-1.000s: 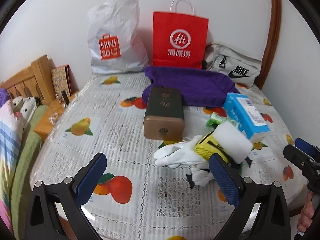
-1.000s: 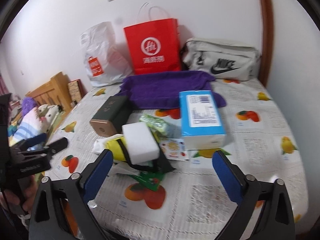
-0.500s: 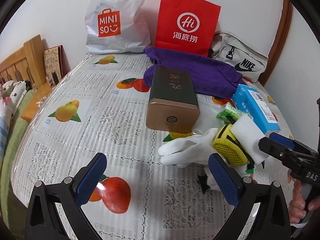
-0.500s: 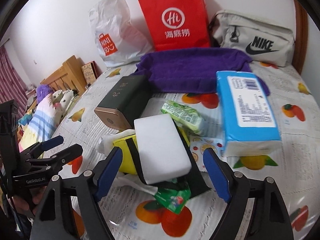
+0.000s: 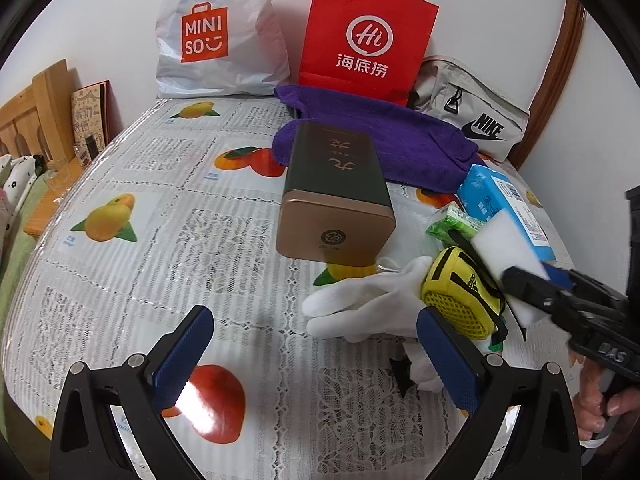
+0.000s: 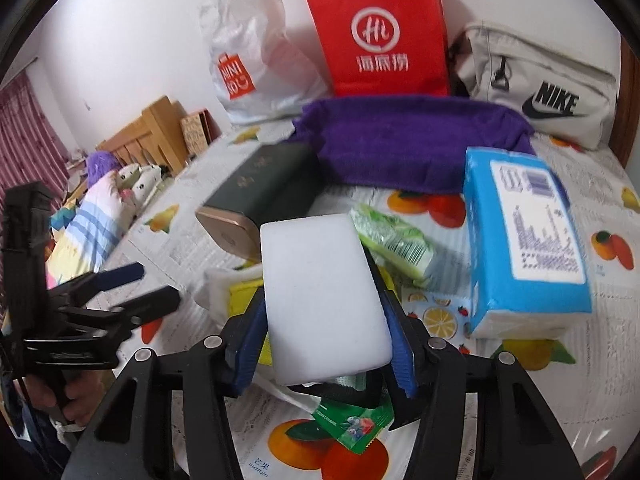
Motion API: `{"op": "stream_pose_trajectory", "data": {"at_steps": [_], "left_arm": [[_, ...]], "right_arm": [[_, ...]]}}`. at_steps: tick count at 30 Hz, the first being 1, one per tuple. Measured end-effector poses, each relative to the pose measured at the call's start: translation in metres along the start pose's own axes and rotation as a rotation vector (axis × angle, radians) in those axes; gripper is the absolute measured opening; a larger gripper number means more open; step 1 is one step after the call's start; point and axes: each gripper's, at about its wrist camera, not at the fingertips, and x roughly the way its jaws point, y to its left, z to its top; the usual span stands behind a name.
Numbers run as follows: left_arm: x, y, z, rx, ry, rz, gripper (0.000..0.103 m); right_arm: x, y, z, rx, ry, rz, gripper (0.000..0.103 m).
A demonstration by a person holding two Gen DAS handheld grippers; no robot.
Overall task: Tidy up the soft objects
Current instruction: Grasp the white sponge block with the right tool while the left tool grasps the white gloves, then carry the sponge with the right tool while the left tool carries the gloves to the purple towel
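My right gripper (image 6: 326,336) is shut on a white sponge block (image 6: 322,296), with a blue pad against each long side. In the left wrist view the sponge (image 5: 506,258) lies on a yellow mesh pouch (image 5: 460,292) and the right gripper (image 5: 540,284) reaches in from the right. A white glove (image 5: 360,304) lies beside the pouch. My left gripper (image 5: 312,360) is open and empty, low over the tablecloth, its right pad near the glove. A purple towel (image 6: 408,140) lies at the back.
A dark tin box (image 5: 336,196) lies mid-table. A blue tissue pack (image 6: 524,240), a green packet (image 6: 392,240) and a green sachet (image 6: 356,426) lie by the sponge. A MINISO bag (image 5: 220,36), a red paper bag (image 5: 364,40) and a Nike bag (image 5: 476,120) stand at the wall.
My right gripper has moved in and closed its pads on the white sponge. My left gripper has moved forward and lower, closer to the tin box and glove, still open.
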Motion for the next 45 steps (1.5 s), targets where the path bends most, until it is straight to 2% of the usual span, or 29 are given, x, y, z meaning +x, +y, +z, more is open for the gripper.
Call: {"op": "stream_pose_trajectory", "data": {"at_steps": [9,11,14,16,18,22,28,31,38,45], "left_arm": [[0.016,-0.014,0.003,0.019,-0.005,-0.094,0.102],[0.021,-0.017,0.003,0.031,-0.001,-0.101,0.097],[0.03,-0.019,0.002,0.045,0.007,-0.108,0.085],[0.036,-0.019,0.002,0.054,0.02,-0.124,0.071],[0.039,-0.021,0.001,0.068,0.022,-0.122,0.065],[0.038,-0.025,-0.001,0.1,0.021,-0.135,0.034],[0.027,-0.031,0.0,0.13,-0.003,-0.118,0.017],[0.018,-0.03,0.003,0.126,-0.017,-0.122,0.014],[-0.007,-0.026,0.009,0.112,-0.067,-0.123,0.013],[-0.022,-0.027,0.018,0.103,-0.1,-0.113,0.012]], "right_arm": [[-0.043,-0.023,-0.017,0.011,-0.062,-0.074,0.055],[-0.051,-0.033,-0.027,0.032,-0.063,-0.092,0.055],[-0.064,-0.048,-0.044,0.087,-0.058,-0.106,0.055],[-0.07,-0.053,-0.054,0.106,-0.057,-0.113,0.055],[-0.07,-0.059,-0.063,0.121,-0.045,-0.132,0.055],[-0.064,-0.075,-0.078,0.163,-0.011,-0.163,0.055],[-0.056,-0.087,-0.087,0.195,-0.004,-0.195,0.055],[-0.052,-0.089,-0.087,0.21,0.0,-0.207,0.055],[-0.048,-0.091,-0.085,0.224,0.003,-0.245,0.054],[-0.054,-0.085,-0.079,0.218,-0.007,-0.245,0.054]]}}
